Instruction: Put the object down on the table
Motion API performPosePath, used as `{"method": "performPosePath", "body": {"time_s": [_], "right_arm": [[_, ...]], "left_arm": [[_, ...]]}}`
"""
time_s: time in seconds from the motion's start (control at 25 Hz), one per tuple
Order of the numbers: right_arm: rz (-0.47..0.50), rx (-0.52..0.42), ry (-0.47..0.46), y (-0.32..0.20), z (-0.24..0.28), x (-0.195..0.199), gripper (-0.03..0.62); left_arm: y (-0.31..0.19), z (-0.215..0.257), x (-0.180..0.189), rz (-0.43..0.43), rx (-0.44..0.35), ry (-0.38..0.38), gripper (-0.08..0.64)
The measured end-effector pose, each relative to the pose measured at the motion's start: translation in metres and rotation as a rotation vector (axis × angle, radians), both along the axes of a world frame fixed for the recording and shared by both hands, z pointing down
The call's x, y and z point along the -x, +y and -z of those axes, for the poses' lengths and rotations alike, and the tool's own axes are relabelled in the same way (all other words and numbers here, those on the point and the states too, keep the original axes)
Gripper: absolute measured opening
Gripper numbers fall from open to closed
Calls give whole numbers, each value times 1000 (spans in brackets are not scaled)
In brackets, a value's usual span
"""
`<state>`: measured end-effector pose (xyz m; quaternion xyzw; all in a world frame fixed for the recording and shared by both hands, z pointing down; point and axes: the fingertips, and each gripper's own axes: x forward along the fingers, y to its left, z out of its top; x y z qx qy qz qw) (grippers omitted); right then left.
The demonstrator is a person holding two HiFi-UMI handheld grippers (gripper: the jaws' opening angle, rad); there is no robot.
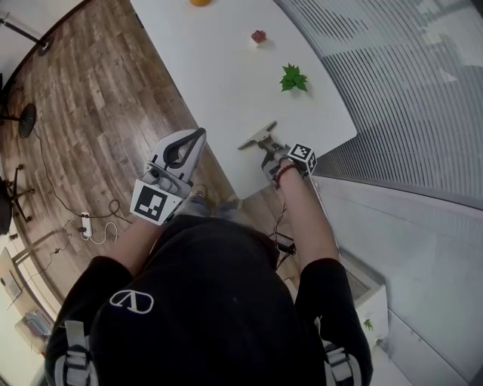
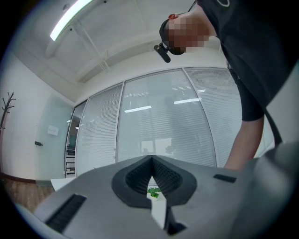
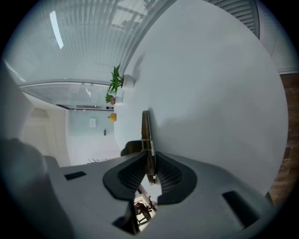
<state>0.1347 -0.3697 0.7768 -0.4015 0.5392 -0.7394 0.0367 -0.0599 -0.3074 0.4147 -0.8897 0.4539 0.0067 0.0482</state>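
Observation:
A flat T-shaped tool point(image 1: 255, 137) with a wide tan head lies on the white table point(image 1: 219, 68) near its front edge. Its handle points toward my right gripper point(image 1: 268, 149). In the right gripper view the thin brown-and-metal tool point(image 3: 146, 133) stands on edge against the table point(image 3: 210, 93) and runs between the tips of my right gripper point(image 3: 149, 156). The jaws sit slightly apart around it. My left gripper point(image 1: 202, 134) hangs left of the table over the wooden floor. Its jaws meet in the left gripper view point(image 2: 152, 158) with nothing between them.
Farther along the table stand a small green plant point(image 1: 293, 78), a little pot with red flowers point(image 1: 259, 36) and an orange thing point(image 1: 200, 2). A glass wall with blinds runs along the right. Cables and a power strip point(image 1: 86, 225) lie on the floor at left.

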Motion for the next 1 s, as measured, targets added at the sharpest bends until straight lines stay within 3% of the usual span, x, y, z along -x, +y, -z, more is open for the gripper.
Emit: {"method": "performPosePath", "body": {"time_s": [0.16,0.64,0.8,1.0], "right_arm": [[1,10,35,2,1,-4,115],[39,-20,202,13,9,-36,130],[56,-117,236,3,36,-38,119],[127,-405,398,-17,115,-42,83]], "left_arm": [[-1,0,-3,-7,2,4,5],[-5,0,-11,-44,-5,29,5],[-7,0,-16,-62,-8,31,5],[-13,6,-29,-95,-18,39,5]]}}
